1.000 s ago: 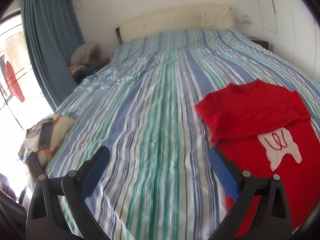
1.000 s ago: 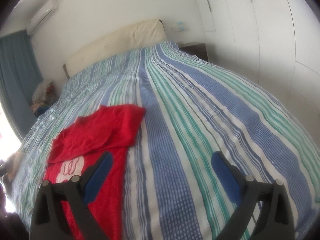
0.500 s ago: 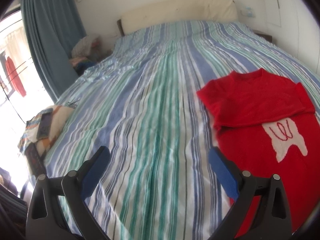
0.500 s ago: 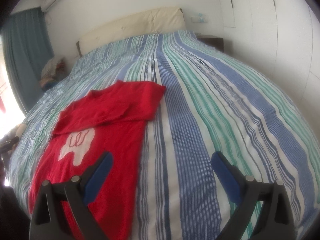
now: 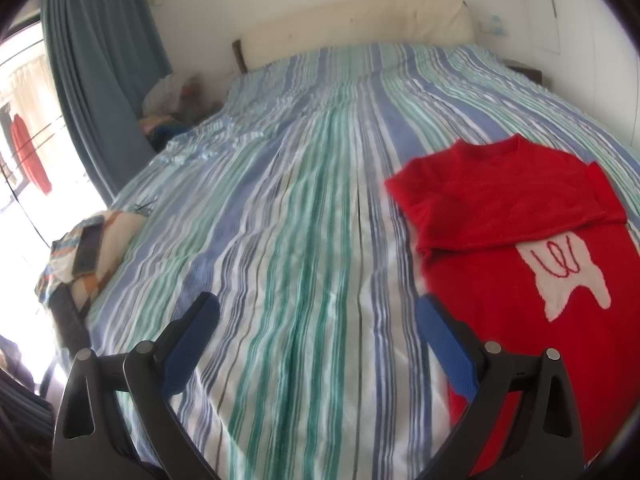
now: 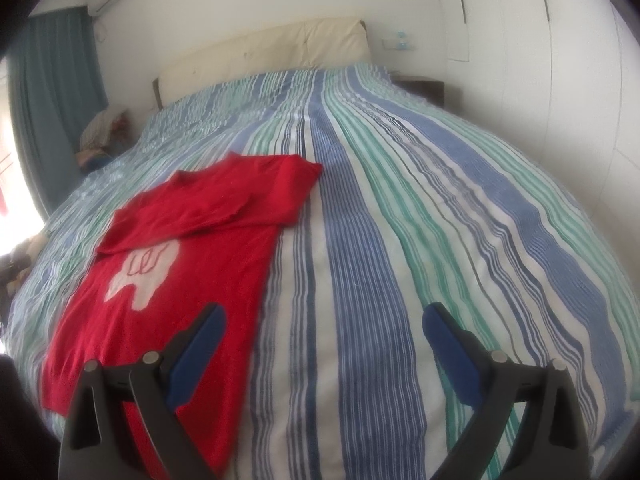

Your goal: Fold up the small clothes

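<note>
The red sweater [image 6: 176, 280] lies lengthwise on the bed [image 6: 400, 240] (sleeves folded across its chest), between the empty, wide-open left gripper [image 5: 316, 312] and right gripper [image 6: 324, 320], both hovering near its hem.

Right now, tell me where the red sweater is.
The red sweater lies flat on the striped bedspread, right of the left tool and left of the right tool.

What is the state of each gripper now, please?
Left gripper: open, holding nothing.
Right gripper: open, holding nothing, left finger over the sweater.
</note>
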The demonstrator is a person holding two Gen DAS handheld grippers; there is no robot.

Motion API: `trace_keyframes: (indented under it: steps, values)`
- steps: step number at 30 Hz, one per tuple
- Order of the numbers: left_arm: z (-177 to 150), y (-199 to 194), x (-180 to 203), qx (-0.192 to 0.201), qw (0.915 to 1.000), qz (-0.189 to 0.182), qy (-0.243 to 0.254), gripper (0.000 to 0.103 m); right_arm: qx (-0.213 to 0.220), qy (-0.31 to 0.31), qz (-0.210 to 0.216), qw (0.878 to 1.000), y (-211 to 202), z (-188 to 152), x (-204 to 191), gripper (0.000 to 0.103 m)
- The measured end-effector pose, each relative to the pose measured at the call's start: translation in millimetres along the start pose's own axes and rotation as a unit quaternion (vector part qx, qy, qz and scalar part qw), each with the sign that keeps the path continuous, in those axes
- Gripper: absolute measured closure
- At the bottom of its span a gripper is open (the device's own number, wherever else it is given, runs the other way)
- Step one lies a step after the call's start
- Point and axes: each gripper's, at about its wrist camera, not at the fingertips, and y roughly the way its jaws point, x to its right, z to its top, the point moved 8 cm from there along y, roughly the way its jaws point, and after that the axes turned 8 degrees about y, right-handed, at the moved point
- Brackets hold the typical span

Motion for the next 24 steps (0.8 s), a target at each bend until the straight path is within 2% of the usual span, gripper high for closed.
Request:
trace_keyframes:
  steps: [12, 16, 17, 20, 24]
  values:
    - [1.6, -2.2, 6.9, 0.000, 0.9999, 0.002, 0.010, 0.003, 0.010, 0.014, -0.002, 1.000, 2.1, -6.7, 9.4, 0.005]
    - [-3.3, -1.9, 11.7, -0.007, 0.9999, -0.010, 0.011, 0.003, 0.010, 0.019, -0.002, 1.000, 2.3, -8.2, 11.4, 0.005]
    - [-7.2, -1.0, 13.7, -0.013, 0.9996, -0.024, 0.007, 0.003, 0.009, 0.022, -0.001, 1.000, 2.1, -7.9, 11.8, 0.005]
    - [-28.1, -0.1, 24.3, -0.033, 0.9946, -0.097, -0.016, 0.003, 0.004, 0.032, 0.008, 0.999, -2.5, -4.3, 10.9, 0.005]
    - [-71.0, -8.5, 51.2, -0.063, 0.9788, -0.194, -0.026, 0.003, -0.033, 0.040, 0.038, 0.998, -14.6, -5.3, 1.9, 0.005]
